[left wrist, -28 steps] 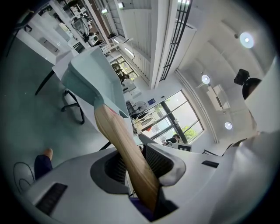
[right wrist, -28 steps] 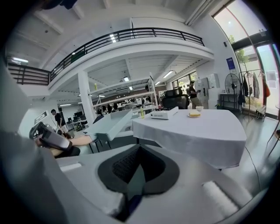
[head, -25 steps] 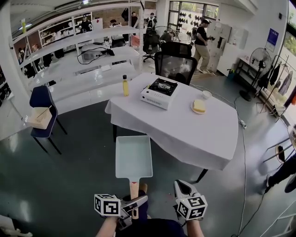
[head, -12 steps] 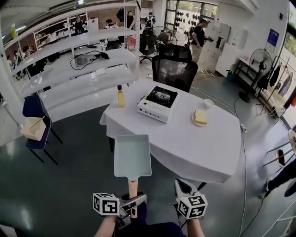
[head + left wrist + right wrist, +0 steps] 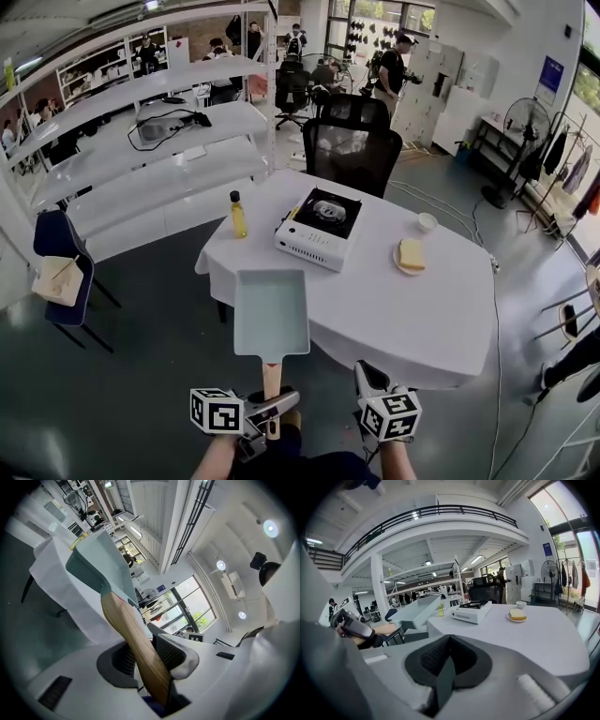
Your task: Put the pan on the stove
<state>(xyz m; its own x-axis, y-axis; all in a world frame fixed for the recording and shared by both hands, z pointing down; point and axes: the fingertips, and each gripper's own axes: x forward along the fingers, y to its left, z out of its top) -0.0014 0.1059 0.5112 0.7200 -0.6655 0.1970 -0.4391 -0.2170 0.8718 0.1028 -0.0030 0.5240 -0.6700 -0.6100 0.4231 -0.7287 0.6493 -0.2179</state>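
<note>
A pale blue rectangular pan (image 5: 271, 314) with a wooden handle (image 5: 271, 384) is held level in the air, its far end over the near edge of the white-clothed table (image 5: 412, 309). My left gripper (image 5: 268, 412) is shut on the handle (image 5: 133, 641), and the pan (image 5: 101, 566) rises beyond its jaws. The white portable stove (image 5: 317, 228) with a black burner top stands on the table's far left part, well beyond the pan. My right gripper (image 5: 371, 382) hovers beside the left one, shut and holding nothing. Its own view shows the stove (image 5: 472, 610) and the pan (image 5: 415, 611) ahead.
On the table stand a yellow bottle (image 5: 238, 215) left of the stove, a plate with bread (image 5: 411, 255) and a small white bowl (image 5: 427, 222) to the right. A black office chair (image 5: 352, 150) sits behind the table, and a blue chair (image 5: 58, 253) at far left.
The table and stove have drawn nearer in the head view. The pan's far end now reaches over the table's near edge. Both grippers keep their places and grips.
</note>
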